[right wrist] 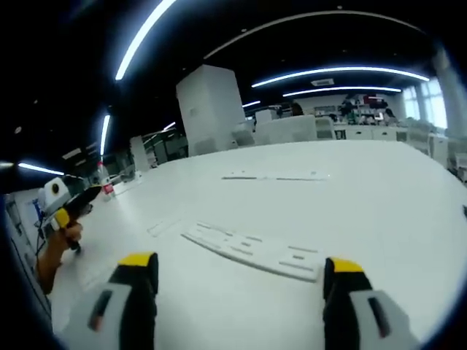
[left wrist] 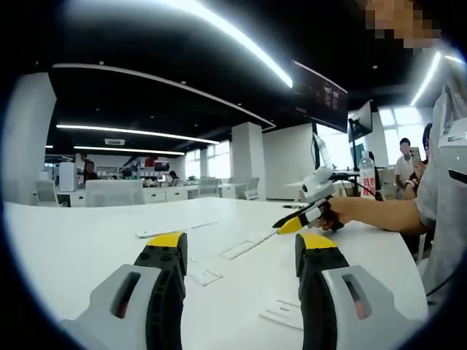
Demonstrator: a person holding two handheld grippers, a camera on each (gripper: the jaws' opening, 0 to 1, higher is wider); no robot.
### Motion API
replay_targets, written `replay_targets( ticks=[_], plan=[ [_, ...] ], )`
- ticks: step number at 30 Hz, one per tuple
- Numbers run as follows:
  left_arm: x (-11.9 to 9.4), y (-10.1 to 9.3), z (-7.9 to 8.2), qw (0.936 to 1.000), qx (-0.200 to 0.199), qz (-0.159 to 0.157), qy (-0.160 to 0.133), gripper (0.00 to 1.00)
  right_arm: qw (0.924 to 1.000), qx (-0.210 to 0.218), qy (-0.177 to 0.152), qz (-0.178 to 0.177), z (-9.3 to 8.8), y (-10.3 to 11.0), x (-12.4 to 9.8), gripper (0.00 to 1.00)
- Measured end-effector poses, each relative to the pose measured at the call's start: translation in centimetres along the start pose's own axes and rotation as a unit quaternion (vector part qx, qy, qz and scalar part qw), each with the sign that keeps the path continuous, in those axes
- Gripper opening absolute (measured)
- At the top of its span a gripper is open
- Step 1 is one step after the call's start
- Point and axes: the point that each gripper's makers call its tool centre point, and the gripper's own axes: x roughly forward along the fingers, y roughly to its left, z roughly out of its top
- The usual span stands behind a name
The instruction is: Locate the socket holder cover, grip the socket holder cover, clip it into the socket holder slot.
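Locating step, by the look of it; nothing gripped yet. In the right gripper view, long white socket holder flat on the white table, just ahead of the right gripper and between its jaws, nearer the right-hand one. Small pale cover beyond the left-hand jaw, just off the holder's near end; another thin white strip well apart, farther up the table. Jaws spread wide, empty.

In the left gripper view, left gripper low over the same table, jaws spread, nothing between them. Slim white strip straight ahead in the gap, a short white piece just off the left-hand jaw, another flat strip beyond it, and a small flat piece close by the right-hand jaw.

Hard to say which white piece is the cover; the small one by the holder seems likeliest. Next move, as a judgement: settle on the cover, line one pair of jaws across its narrow width, lower flat to the table, then pinch before carrying toward the holder's slot.
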Motion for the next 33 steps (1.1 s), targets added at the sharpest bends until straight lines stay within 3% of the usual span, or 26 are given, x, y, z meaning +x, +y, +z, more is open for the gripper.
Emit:
replay_targets(
  ticks=[8, 33],
  plan=[
    [0.0, -0.1, 0.0, 1.0, 0.0, 0.0, 0.001, 0.6, 1.0, -0.003, 0.006, 0.006, -0.5, 1.2, 0.0, 0.95],
    [0.0, 0.0, 0.0, 1.0, 0.003, 0.001, 0.001, 0.6, 0.9997, -0.001, 0.003, 0.025, 0.1, 1.3, 0.3, 0.92]
  ],
)
